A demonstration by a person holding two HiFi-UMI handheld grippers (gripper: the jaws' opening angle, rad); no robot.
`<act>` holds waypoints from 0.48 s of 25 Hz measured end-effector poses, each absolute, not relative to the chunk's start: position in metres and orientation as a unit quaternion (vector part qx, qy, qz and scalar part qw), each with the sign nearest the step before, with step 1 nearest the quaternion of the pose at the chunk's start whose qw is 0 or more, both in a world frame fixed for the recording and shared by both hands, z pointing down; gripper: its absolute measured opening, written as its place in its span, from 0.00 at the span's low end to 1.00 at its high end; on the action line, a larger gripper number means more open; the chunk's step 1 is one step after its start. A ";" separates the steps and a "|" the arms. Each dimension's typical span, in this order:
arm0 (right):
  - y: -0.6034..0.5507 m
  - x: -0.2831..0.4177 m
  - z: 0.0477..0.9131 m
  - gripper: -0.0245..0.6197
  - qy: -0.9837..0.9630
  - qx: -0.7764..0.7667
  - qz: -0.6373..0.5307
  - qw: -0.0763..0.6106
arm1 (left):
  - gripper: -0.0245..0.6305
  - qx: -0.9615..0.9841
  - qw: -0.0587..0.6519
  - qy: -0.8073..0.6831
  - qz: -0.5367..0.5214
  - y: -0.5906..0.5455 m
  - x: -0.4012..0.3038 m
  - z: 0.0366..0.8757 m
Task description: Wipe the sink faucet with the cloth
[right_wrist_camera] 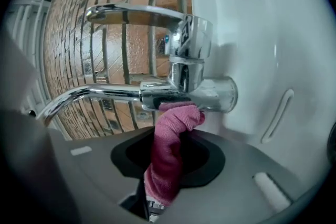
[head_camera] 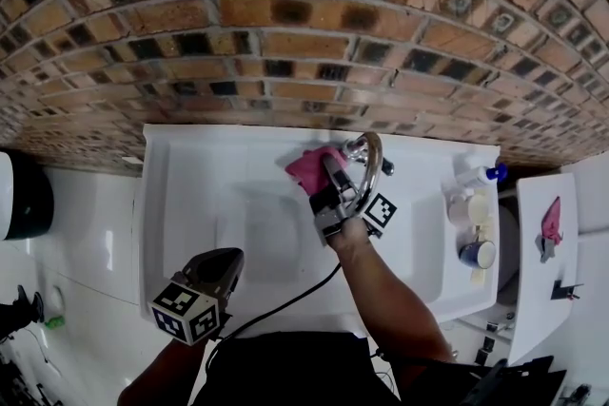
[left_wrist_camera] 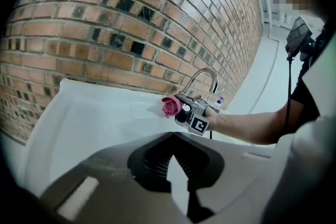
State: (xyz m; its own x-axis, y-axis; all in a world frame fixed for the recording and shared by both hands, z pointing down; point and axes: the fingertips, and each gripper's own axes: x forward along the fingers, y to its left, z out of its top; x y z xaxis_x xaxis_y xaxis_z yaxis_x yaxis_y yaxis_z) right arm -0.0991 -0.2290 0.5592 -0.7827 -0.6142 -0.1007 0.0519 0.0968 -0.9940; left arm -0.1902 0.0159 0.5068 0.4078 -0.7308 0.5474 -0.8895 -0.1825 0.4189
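Currently the right gripper is clamped on a pink microfibre cloth, pinching its bunched lower end. The free fold stands up and touches the chrome faucet at 6 o'clock of its body, where the spout leaves. In the head view the cloth lies at 9 o'clock of the faucet, over the white sink. The left gripper hangs at 7 o'clock, jaws together, holding nothing. The cloth looks light, soft and limp, so it is probably best gripped low on the bunch; the faucet seems rigid and slick.
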 end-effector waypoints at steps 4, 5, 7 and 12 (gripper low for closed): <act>-0.228 -0.099 0.544 0.22 0.706 -0.186 -0.627 0.270 | 0.05 0.762 0.351 -0.532 0.111 0.017 -0.187 0.504; -0.228 -0.099 0.540 0.23 0.710 -0.183 -0.624 0.272 | 0.05 0.763 0.349 -0.532 0.111 0.017 -0.187 0.503; -0.227 -0.099 0.531 0.23 0.716 -0.174 -0.617 0.277 | 0.05 0.763 0.347 -0.534 0.110 0.019 -0.186 0.501; -0.221 -0.096 0.514 0.22 0.724 -0.156 -0.607 0.287 | 0.05 0.762 0.340 -0.540 0.107 0.028 -0.184 0.495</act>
